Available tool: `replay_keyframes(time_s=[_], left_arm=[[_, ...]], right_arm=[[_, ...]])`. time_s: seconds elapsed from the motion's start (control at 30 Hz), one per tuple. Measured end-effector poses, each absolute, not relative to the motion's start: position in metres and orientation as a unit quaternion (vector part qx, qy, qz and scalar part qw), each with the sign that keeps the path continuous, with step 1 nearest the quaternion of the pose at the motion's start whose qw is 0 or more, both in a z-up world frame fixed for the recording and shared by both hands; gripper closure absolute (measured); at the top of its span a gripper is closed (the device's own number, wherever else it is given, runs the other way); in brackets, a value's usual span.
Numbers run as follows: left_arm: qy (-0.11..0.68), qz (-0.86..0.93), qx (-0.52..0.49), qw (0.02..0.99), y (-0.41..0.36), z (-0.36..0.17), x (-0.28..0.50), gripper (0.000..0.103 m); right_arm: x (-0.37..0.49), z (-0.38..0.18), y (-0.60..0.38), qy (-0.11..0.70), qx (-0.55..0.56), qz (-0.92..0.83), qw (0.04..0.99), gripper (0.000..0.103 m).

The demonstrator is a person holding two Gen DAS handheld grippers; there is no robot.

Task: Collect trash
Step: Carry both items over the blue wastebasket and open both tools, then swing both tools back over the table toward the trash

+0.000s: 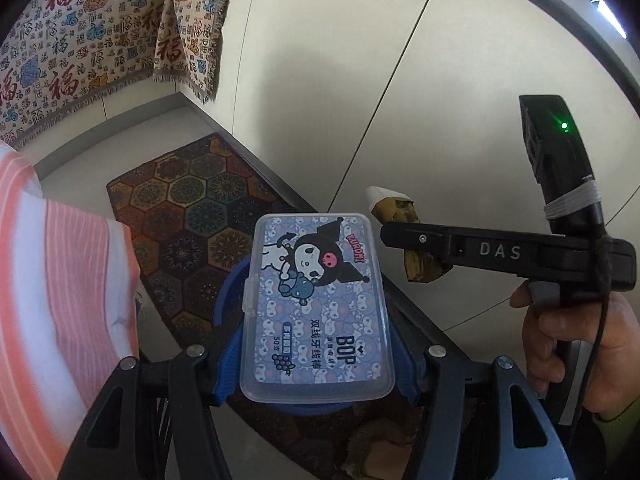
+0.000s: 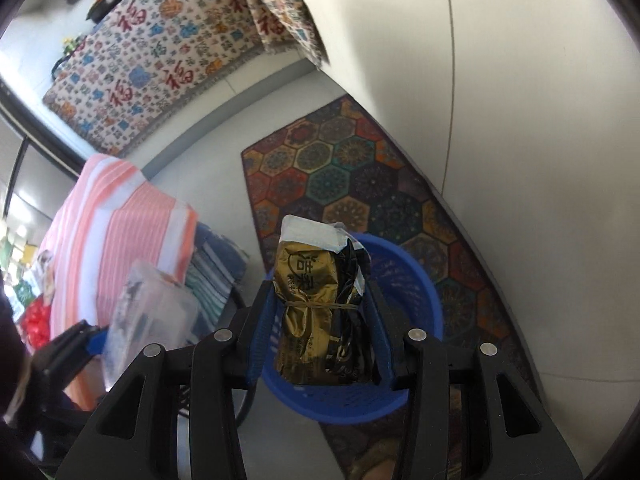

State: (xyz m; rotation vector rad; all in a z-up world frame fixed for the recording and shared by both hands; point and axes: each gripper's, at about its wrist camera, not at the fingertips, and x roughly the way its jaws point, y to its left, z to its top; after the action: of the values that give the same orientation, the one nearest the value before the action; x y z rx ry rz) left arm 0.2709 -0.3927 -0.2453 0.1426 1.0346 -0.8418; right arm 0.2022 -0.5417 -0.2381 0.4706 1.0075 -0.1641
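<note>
Both claws are closed on trash directly above the blue basket point(image 2: 404, 392): the left gripper point(image 1: 316, 364) holds the floss box point(image 1: 316, 308), the right gripper point(image 2: 320, 344) holds the upright gold packet point(image 2: 316, 312).

The floss box point(image 1: 318, 312) reads "BOP" and "KUROMI"; the right gripper point(image 1: 408, 236) reads "DAS".

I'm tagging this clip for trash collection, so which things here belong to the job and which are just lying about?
Part of the job:
- floss pick box, clamped in the left gripper
- gold foil packet, clamped in the right gripper
- blue basket beneath both

Just lying about:
- patterned rug
- pink striped cloth
- printed blanket
</note>
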Motion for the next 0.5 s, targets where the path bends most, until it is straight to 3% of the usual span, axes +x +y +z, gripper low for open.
replay_keyframes(time_s=[0.07, 0.17, 0.33, 0.5], left_arm=[[0.485, -0.394, 0.068, 0.778, -0.403, -0.255, 0.27, 0.04], [0.502, -0.389, 0.069, 0.769, -0.415, -0.272, 0.281, 0.034], [0.513, -0.371, 0.053, 0.772, -0.42, -0.276, 0.291, 0.034], [0.482, -0.375, 0.044, 0.791, -0.394, -0.24, 0.268, 0.034]], right_arm=[[0.203, -0.243, -0.548, 0.479, 0.228, -0.077, 0.844, 0.054], [0.203, -0.245, -0.555, 0.468, 0.239, -0.083, 0.847, 0.038], [0.195, -0.229, -0.558, 0.441, 0.234, -0.1, 0.861, 0.038], [0.188, -0.2, -0.546, 0.402, 0.202, -0.111, 0.886, 0.036]])
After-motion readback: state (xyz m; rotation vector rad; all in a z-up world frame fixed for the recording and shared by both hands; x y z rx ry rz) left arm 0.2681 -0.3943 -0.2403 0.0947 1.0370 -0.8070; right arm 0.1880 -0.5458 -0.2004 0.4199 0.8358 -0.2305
